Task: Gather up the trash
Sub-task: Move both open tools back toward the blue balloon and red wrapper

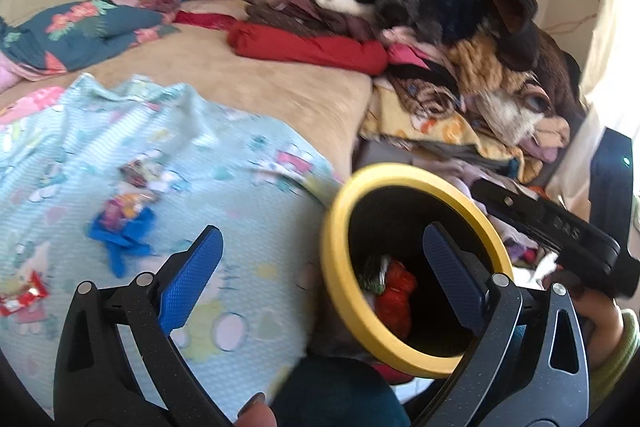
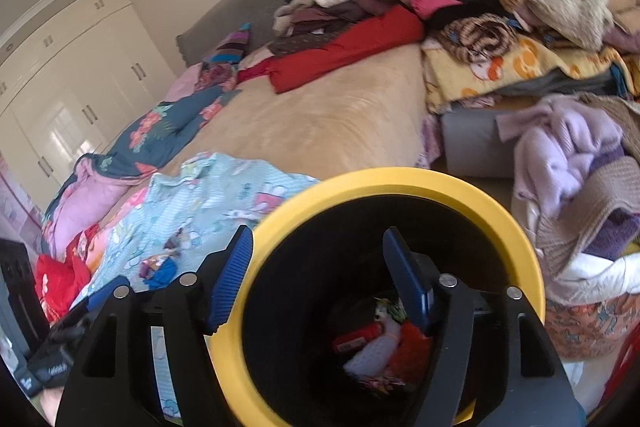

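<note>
The left hand-held gripper stands wide open with nothing between its blue pads; one finger hangs over the pale blue blanket, the other in front of the mouth of the bin. The right hand-held gripper is also spread wide. Its left finger lies outside the yellow rim and its right finger inside the bin, so the wall sits between the jaws, but whether the pads press on it cannot be told.

The bin is a black tub with a yellow ring, tipped so its opening faces the cameras and its long axis runs away and downward. It sits at the bed's near corner, just beside the blanket's edge. At its bottom lie crumpled pieces of trash, red, white and green; their outlines are blurred and partly covered by the right finger.

On the blanket, left of the bin, lie loose wrappers, a blue scrap with its longer side pointing toward the left gripper, and a red-and-white wrapper cut off by the lens edge. All are smeared by motion.

Beyond, the tan bed carries a clothes pile, a red garment and a floral quilt.
</note>
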Tool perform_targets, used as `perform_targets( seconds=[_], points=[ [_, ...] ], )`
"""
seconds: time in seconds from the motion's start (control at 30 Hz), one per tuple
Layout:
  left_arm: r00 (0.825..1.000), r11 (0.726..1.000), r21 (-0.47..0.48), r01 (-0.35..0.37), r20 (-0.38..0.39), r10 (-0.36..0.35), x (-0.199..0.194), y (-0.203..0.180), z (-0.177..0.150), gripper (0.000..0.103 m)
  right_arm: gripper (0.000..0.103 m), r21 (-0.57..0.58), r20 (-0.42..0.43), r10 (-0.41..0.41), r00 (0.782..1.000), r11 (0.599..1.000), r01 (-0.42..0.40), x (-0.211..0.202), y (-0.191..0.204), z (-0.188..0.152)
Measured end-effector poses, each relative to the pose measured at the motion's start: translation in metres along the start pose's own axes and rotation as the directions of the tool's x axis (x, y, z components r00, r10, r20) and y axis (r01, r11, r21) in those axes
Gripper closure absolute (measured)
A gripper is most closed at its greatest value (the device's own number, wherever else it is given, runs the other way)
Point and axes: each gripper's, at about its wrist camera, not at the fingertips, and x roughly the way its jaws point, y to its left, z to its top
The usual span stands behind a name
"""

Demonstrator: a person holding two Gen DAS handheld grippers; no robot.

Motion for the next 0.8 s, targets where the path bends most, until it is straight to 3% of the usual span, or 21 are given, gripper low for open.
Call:
perform_targets(
  seconds=[0.43,0.8],
  points=[
    [0.986,0.988,-0.085,-0.126,0.097,0.134,-0.039,0.056,0.019,0.011,0.034,-0.134,-0.017,0.093,0.996,0.986,-0.094,0.009,0.075,-0.007],
    [0.958,0.952,-0.193,-0.236,0.119,0.262,-0.068,0.120,0.022,0.011,0.034,-0.265,-0.099,0.183,0.978,0.943,-0.203,0.037,0.155,-0.028]
  ],
)
